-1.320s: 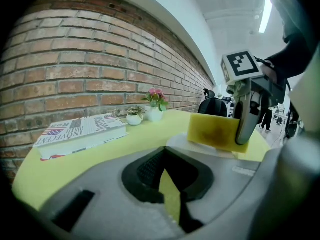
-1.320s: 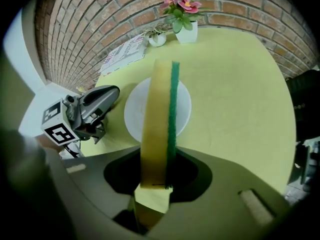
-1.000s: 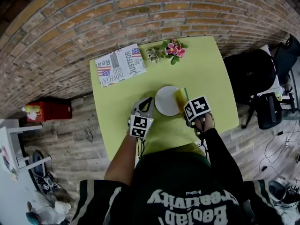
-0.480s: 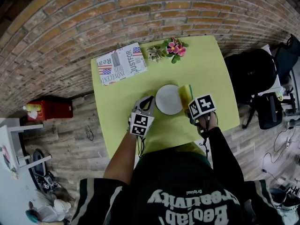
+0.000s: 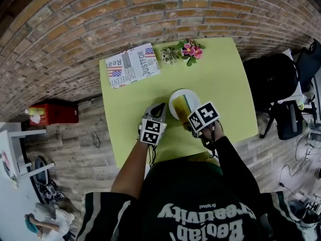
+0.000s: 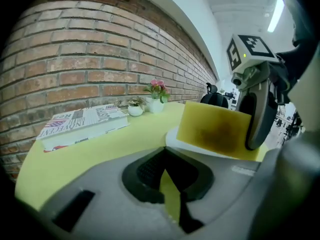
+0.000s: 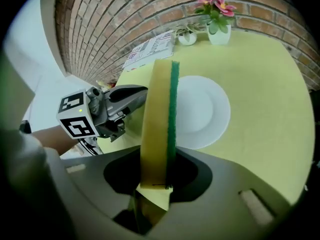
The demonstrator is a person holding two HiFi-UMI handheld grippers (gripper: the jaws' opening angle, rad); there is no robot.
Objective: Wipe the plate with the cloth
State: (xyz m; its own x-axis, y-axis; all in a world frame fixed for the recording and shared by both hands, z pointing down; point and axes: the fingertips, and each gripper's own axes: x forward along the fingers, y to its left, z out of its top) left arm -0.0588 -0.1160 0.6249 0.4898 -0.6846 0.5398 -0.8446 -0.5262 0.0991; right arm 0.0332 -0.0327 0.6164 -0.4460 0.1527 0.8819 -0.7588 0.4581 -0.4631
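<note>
Since a second ago the right gripper (image 5: 188, 115) has swung in from the plate's (image 5: 176, 95) right edge, so the cloth (image 5: 182, 104) now stands over the plate's middle, while the left gripper (image 5: 157, 112) has barely shifted. From the head view I see the plate on the green table (image 5: 220, 79), nearer my edge than the book (image 5: 131, 67) and flowers (image 5: 189, 50), with the left gripper just beside its left rim; I can't tell whether it touches. From the left gripper view, its jaws (image 6: 170, 184) are nearly together with only a sliver of table between them and nothing held. The cloth (image 6: 212, 131), really a yellow sponge, hangs with its lower edge at or just above the plate (image 6: 171, 137). From the right gripper view, the jaws (image 7: 155, 189) are clamped on the cloth's (image 7: 157, 129) near end. It stands edge-on, green face to the right, and the plate (image 7: 205, 109) lies beyond it. My worry is that nothing pins the plate, so a hard stroke could push it across the table, perhaps into the left gripper (image 7: 125, 96), which sits close. Held only by one end, the cloth could also fold or twist out under pressure. Pressing at this angle may drag just its edge and wipe little.
</note>
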